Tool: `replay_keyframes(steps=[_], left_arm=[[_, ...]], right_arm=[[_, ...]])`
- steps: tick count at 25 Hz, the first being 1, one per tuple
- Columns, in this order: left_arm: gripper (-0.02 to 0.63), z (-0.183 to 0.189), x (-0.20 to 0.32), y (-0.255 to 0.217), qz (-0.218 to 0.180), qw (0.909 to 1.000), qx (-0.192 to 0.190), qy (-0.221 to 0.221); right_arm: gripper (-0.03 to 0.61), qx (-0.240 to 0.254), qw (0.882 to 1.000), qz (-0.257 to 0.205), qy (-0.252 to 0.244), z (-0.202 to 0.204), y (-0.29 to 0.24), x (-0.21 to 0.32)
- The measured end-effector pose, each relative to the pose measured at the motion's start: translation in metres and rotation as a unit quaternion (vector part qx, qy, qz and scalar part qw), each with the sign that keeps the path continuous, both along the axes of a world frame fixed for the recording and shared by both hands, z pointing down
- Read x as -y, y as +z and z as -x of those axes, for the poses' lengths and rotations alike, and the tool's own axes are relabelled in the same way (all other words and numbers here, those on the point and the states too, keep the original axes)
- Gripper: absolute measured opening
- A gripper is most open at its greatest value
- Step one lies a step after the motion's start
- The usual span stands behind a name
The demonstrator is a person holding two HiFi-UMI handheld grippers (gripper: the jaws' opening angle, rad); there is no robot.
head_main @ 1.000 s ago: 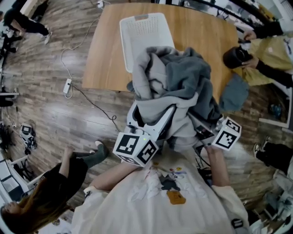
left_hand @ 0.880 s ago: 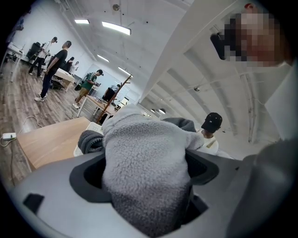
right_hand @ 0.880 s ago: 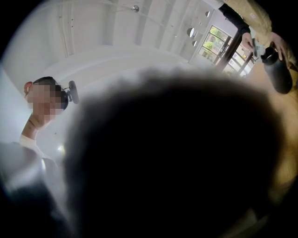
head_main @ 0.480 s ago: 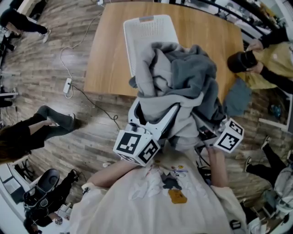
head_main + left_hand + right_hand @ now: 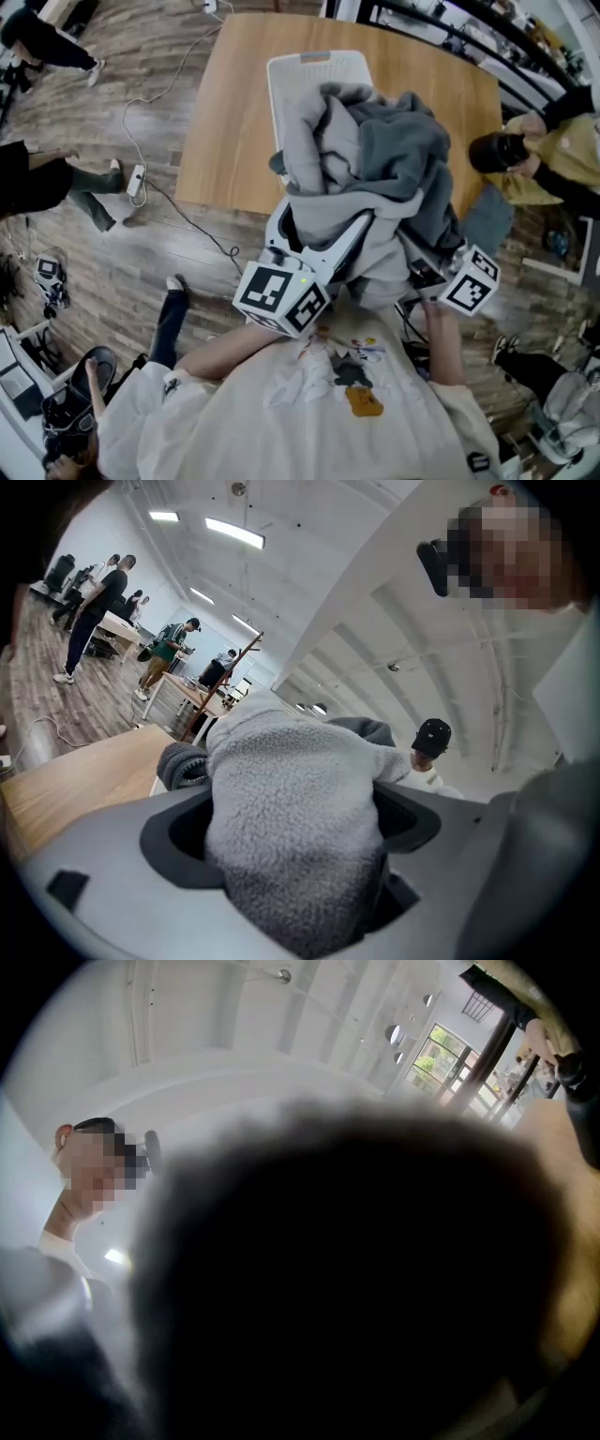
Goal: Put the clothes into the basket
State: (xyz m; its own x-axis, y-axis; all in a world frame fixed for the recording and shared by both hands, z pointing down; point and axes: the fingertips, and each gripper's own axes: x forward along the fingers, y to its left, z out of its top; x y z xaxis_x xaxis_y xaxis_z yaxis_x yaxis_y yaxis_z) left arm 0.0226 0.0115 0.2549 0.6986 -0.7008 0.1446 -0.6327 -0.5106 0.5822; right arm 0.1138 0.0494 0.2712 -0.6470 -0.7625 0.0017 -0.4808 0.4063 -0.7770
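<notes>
A big bundle of grey clothes (image 5: 375, 169), light fleece and darker grey cloth, hangs lifted over the near edge of the wooden table (image 5: 225, 122). It overlaps the near end of the white basket (image 5: 309, 70) that stands on the table. My left gripper (image 5: 323, 244) reaches up under the bundle, shut on a fold of light grey fleece (image 5: 291, 799) that fills the gap between its jaws. My right gripper (image 5: 427, 258) goes under the bundle's right side. Dark cloth (image 5: 356, 1279) covers the right gripper view, so its jaws are hidden.
A person in yellow with a black cap (image 5: 525, 159) stands at the table's right edge, beside a blue-grey cloth (image 5: 487, 220). A cable and power strip (image 5: 138, 178) lie on the floor at left, where other people (image 5: 47, 178) move about.
The bundle stays held up by both grippers and has crept slightly further over the basket. People on the floor at left have walked to new spots.
</notes>
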Motion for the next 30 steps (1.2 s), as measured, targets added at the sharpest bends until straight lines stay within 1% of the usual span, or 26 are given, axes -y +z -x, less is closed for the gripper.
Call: replay_keyframes(steps=[8,10,12,16,18,24,27,30], left_arm=[[0.458,0.013,0.04,0.006,-0.002,0.9999,-0.013,0.008],[0.457,0.02,0.049,0.011,-0.002,0.9998,-0.017,0.011],[0.457,0.03,0.056,0.014,0.003,0.9998,-0.012,0.014],[0.459,0.04,0.064,0.009,0.002,0.9997,-0.018,0.02],[0.457,0.04,0.067,0.005,0.002,0.9995,-0.021,0.022],[0.459,0.034,0.069,0.004,0.006,0.9994,-0.016,0.03],[0.457,0.03,0.073,0.017,0.012,0.9995,-0.011,0.025],[0.457,0.021,0.089,0.033,0.025,0.9994,-0.012,0.02]], right_arm=[[0.379,-0.007,1.0,0.004,0.011,0.014,0.002,0.039],[0.379,-0.008,1.0,0.004,0.015,0.021,0.006,0.048],[0.379,-0.005,1.0,0.004,0.018,0.032,0.01,0.055],[0.379,-0.015,1.0,0.002,0.019,0.042,0.004,0.061],[0.379,-0.015,1.0,0.004,0.02,0.044,-0.001,0.064],[0.379,-0.018,0.999,0.004,0.026,0.038,-0.002,0.065],[0.379,-0.014,1.0,0.013,0.024,0.034,0.01,0.069],[0.378,-0.014,0.999,0.03,0.015,0.024,0.024,0.087]])
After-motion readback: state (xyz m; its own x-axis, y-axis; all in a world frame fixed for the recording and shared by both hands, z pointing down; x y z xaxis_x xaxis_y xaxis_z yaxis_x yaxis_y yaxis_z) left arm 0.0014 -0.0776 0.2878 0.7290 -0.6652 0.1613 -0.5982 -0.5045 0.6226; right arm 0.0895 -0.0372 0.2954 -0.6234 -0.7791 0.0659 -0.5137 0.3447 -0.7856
